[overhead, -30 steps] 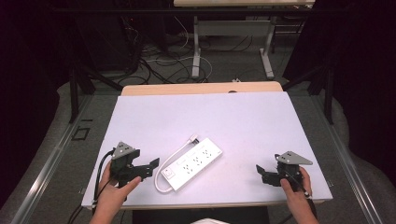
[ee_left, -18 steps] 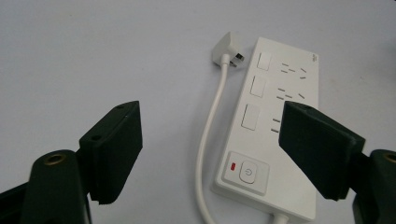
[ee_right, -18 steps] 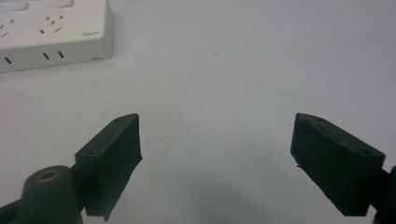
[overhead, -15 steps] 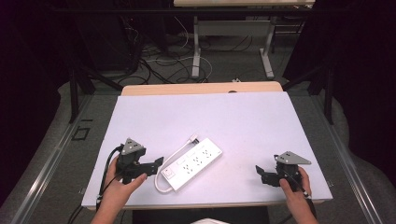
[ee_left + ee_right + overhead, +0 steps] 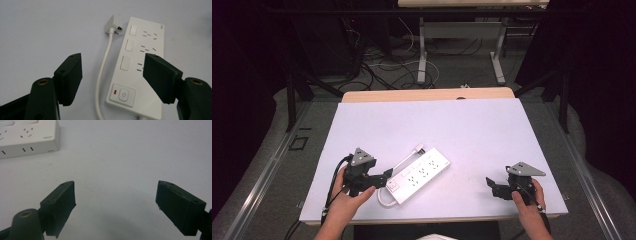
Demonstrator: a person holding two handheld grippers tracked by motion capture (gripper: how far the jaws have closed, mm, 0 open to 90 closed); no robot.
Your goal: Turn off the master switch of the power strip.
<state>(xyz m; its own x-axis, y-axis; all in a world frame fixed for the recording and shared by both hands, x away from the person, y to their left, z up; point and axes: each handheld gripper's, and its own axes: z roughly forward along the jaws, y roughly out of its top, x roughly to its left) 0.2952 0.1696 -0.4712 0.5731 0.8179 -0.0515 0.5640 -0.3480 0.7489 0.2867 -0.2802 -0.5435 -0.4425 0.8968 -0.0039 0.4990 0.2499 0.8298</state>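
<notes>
The left gripper (image 5: pixel 387 179) sits at the near left of the table (image 5: pixel 472 130), held low and aimed at the switch end of the power strip (image 5: pixel 418 174). Its jaws have just been closing and now stand partly spread. In the left gripper view they frame the strip's near end, with the cord (image 5: pixel 103 72) and the power button (image 5: pixel 123 94) between them, but the pads press on nothing. The aim suggests a coming pinch on that end of the strip or on the cord beside it.

The right gripper (image 5: pixel 490 183) rests at the near right, well apart from the strip, jaws spread wide with bare table between them. It looks parked, out of the way until it is needed; the right gripper view catches just the strip's far corner (image 5: pixel 30 137) at its upper left.

The strip lies a little left of the table's middle, slanted, its switch end towards the person and its sockets running away to the right. The cord leaves the near end, loops round and runs up the strip's left side to the plug (image 5: pixel 113 23), which lies loose on the table just beside the far sockets and is not pushed in. That leaves the plug free to be picked up.

Beyond the table, cables (image 5: pixel 382 65) trail over the dark floor among desk legs (image 5: pixel 422 50).
</notes>
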